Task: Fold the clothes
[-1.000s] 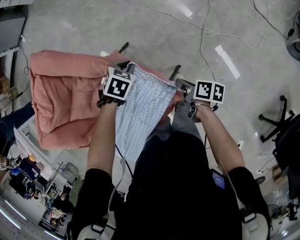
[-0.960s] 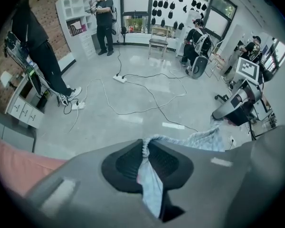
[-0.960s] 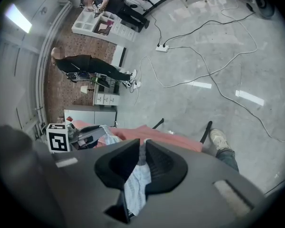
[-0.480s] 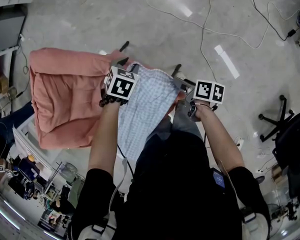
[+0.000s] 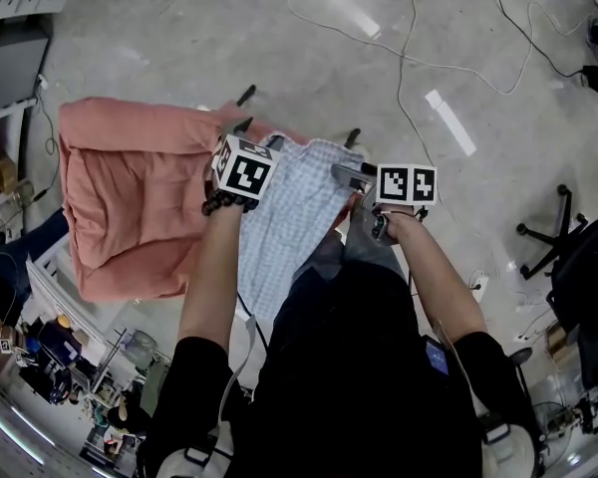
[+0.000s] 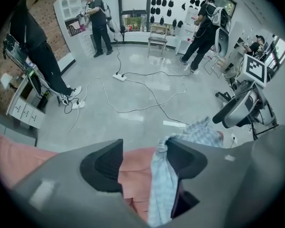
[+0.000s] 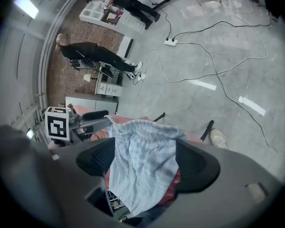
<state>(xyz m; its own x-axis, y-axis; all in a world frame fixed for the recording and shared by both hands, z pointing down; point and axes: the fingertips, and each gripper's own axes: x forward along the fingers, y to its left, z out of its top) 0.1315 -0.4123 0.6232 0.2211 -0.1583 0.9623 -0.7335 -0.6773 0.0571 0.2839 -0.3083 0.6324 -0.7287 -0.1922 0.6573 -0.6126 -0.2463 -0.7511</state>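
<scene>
In the head view the lower end of the blue checked garment (image 5: 279, 237) vanishes behind the person's left forearm (image 5: 214, 267) and torso (image 5: 359, 366). The pink cloth (image 5: 130, 197) hides whatever it lies on — only a few dark struts (image 5: 246, 95) poke out — and the garment covers its right edge.

No readable text or labels

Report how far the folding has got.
Looks done: the blue checked garment is laid over the pink cloth, its near end hanging off the edge. In hand: nothing is gripped. The left gripper and right gripper have just been opening, and the garment sits loose between their fingers. Left: the folds themselves. I can't tell whether any has been made yet.
</scene>
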